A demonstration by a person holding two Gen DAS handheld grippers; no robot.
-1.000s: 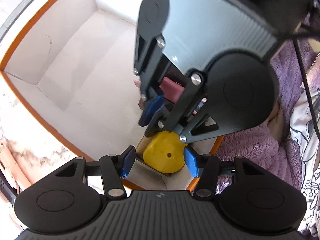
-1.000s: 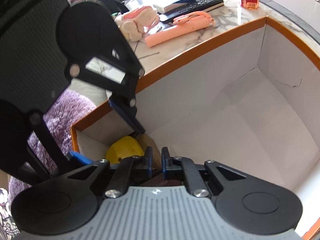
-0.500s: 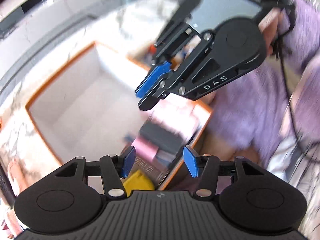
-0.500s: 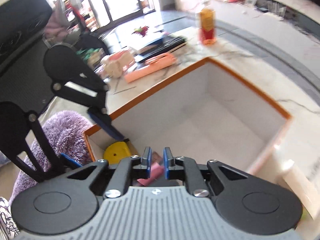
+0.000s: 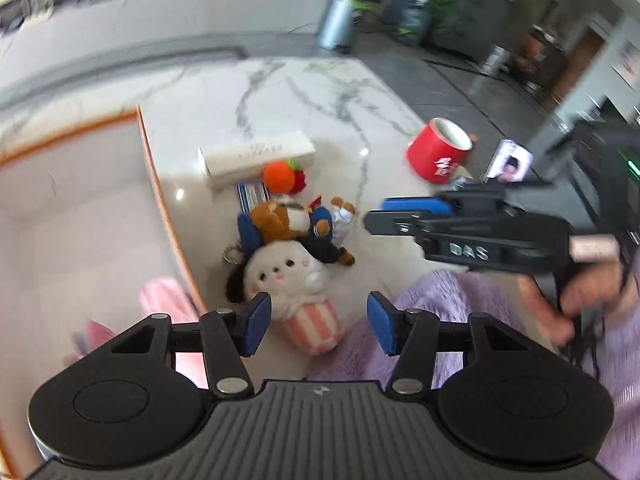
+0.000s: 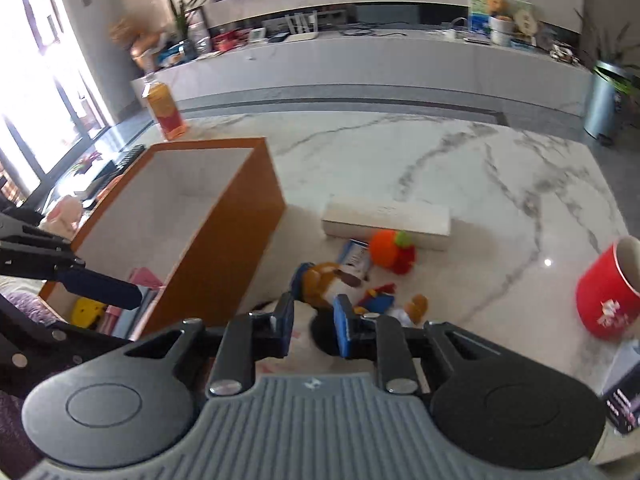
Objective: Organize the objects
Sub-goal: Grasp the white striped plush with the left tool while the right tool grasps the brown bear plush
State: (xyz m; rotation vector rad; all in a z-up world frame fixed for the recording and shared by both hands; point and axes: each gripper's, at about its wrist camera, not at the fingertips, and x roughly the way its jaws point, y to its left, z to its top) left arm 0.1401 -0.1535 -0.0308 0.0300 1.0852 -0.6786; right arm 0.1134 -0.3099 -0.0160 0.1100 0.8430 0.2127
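Both claws are seen empty above a white marble table [image 6: 460, 168], beside the toys.

Left gripper [image 5: 316, 320] is held well open with nothing between its blue pads, the white plush in a pink-striped cup [image 5: 296, 284] lying just beyond them; right gripper [image 6: 312, 326] shows a narrow gap, its jaws opening, nothing gripped. Largest is the orange-walled box with a white inside [image 6: 224, 216], at 10 o'clock in the right wrist view, with a yellow rounded piece [image 6: 89, 311] and pink items in its near corner. A long white carton [image 6: 386, 220] is placed at 1 o'clock, a red mug with a white inside [image 6: 608, 292] at 3 o'clock, well apart. Between carton and claws are seen a brown plush bear in blue [image 5: 288, 222] and an orange ball toy [image 5: 280, 176], touching the carton.
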